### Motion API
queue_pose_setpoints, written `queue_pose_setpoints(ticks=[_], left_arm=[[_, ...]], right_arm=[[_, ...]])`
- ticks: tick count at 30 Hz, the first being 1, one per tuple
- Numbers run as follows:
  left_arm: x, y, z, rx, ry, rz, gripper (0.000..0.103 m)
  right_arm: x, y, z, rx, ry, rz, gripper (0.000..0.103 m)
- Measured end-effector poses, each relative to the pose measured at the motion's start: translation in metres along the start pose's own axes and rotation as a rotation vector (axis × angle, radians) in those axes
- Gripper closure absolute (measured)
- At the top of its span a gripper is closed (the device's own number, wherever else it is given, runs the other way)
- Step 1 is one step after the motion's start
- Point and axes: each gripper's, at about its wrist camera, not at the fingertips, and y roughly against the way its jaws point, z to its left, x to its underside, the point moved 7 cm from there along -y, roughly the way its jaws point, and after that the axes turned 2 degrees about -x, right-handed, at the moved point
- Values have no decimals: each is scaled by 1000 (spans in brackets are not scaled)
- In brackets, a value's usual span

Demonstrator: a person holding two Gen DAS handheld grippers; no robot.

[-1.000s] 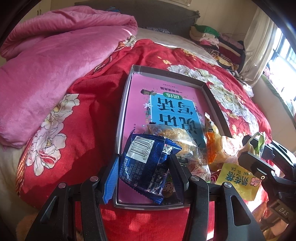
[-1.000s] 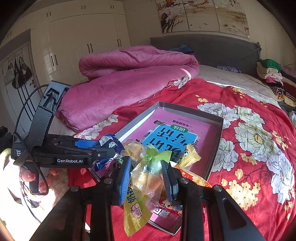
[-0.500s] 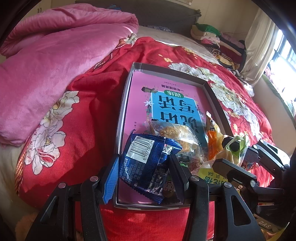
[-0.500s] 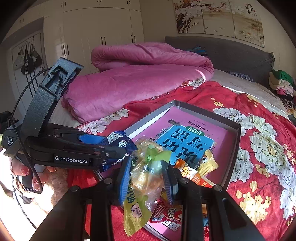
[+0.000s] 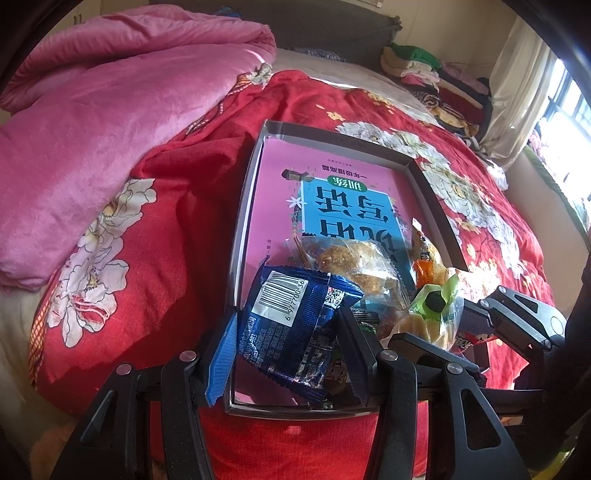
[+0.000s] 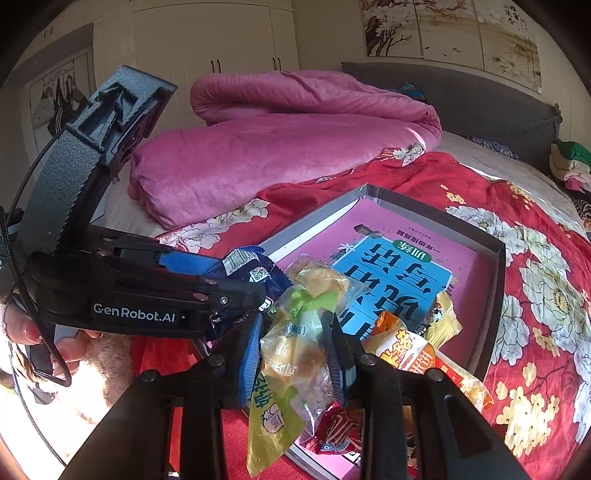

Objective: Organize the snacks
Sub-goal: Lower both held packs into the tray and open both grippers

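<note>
Blue foil, crinkled and glossy, fills the left gripper (image 5: 284,350): its jaws pinch a blue packet (image 5: 295,328) by both sides, barcode label up, over the near end of the tray (image 5: 245,206). The right gripper (image 6: 295,354) pinches a clear packet (image 6: 299,347) with green print and a pale yellow cake inside, a yellow-green strip hanging below the fingers.

Only the left view shows the window and curtain at far right, and the stack of folded clothes (image 5: 436,79) at the head of the bed. It sees the right gripper from the side, low right, with the green twist of the clear packet poking out between its fingers. Only the right view shows the white wardrobe (image 6: 207,48), the paintings (image 6: 450,31) over the grey headboard, and a hand (image 6: 40,332) around the left gripper's grip, whose black body reads "GenRobot.AI".

Both views show the tray, a shallow grey cardboard lid lying on the red floral bedspread (image 5: 147,236). A pink book (image 5: 332,203) with a teal panel of large characters covers its floor. More snacks lie heaped at its near end: a clear packet of brown crumbly pastry (image 5: 351,266), an orange packet (image 6: 402,350), a small yellow one (image 6: 441,321) and a red one (image 6: 336,428). A plush pink quilt (image 6: 280,147) lies folded beyond the tray.
</note>
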Motion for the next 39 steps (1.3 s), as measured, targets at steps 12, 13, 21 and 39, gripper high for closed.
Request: queue_pose_setpoints(ticks=[12,13,21,39], left_arm=[[1,0,-1,3,1,3,49],[1,-1,-1,2,0,4,49],[1,-1,-1,3,1,5,49],[-3,9,-7,25,-14,-31,44]], right_arm=[[6,4,-3,25,-1,4,69],[7,5,-3,30,3,4,69],[7,15,2,76,55,-9,56],[11,30,19,159,186,-14,50]])
